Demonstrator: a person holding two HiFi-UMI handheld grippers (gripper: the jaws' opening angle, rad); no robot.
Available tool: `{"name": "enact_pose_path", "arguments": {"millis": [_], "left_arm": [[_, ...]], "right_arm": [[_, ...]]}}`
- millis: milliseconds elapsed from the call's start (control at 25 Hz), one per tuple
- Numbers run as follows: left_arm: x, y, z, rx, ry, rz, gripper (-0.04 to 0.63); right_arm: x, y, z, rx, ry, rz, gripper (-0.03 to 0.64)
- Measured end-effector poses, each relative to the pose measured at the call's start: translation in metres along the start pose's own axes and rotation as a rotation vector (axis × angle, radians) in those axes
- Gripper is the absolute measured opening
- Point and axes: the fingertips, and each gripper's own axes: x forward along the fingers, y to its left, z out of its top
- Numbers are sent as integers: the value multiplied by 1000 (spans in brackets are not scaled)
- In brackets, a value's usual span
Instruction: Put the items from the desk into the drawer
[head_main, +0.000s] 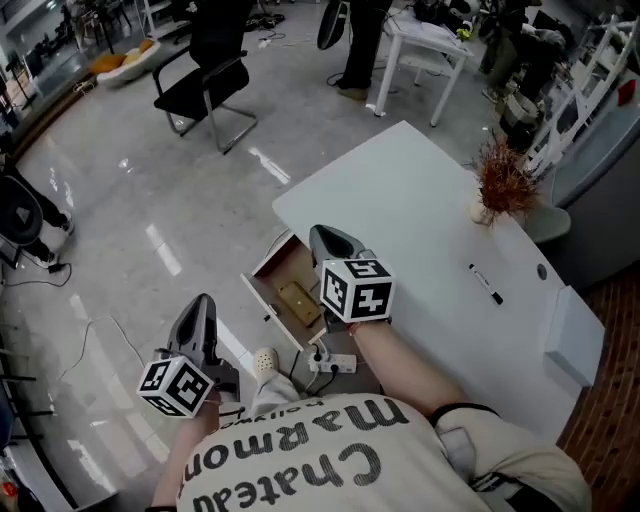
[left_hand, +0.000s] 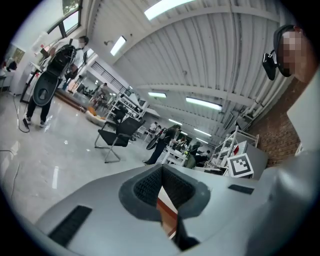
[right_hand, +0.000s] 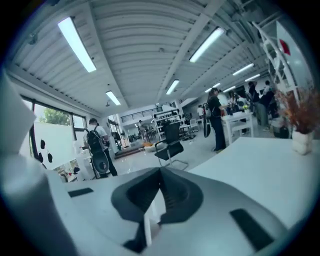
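While the drawer (head_main: 280, 268) stands open under the desk (head_main: 400, 200) with one tan item (head_main: 299, 300) already in it, possibly a wallet, though it's too small to be sure, you still have a pen (head_main: 487, 284) lying on the desktop, well apart from the drawer. Your left gripper (left_hand: 161, 169) and right gripper (right_hand: 160, 172) both hang above with jaws pressed together, holding nothing.

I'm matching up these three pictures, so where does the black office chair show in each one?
Head view: black chair top left, on the floor.
Left gripper view: left of centre, middle height.
Right gripper view: centre, just below middle height.
Shared landmark: the standing person in dark clothes, just right of the chair in all three views.
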Motion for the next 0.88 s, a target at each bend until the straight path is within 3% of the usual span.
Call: {"name": "enact_pose_path", "arguments": {"millis": [160,320,560,880], "left_arm": [[-10,-26,9,7,-29,-43,0],[-17,-48,15,18,-60,-74,0],[-32,-70,3,38,-64,-105,0],[-40,-82,-17,12,-35,-96,0]], "right_arm": [[-44,8,34,6,-88,55,2],[-80,2,51,-32,-131,45,2],[-114,-11,26,4,-106,24,3],[-140,-31,-3,-30,-50,-35,3]]}}
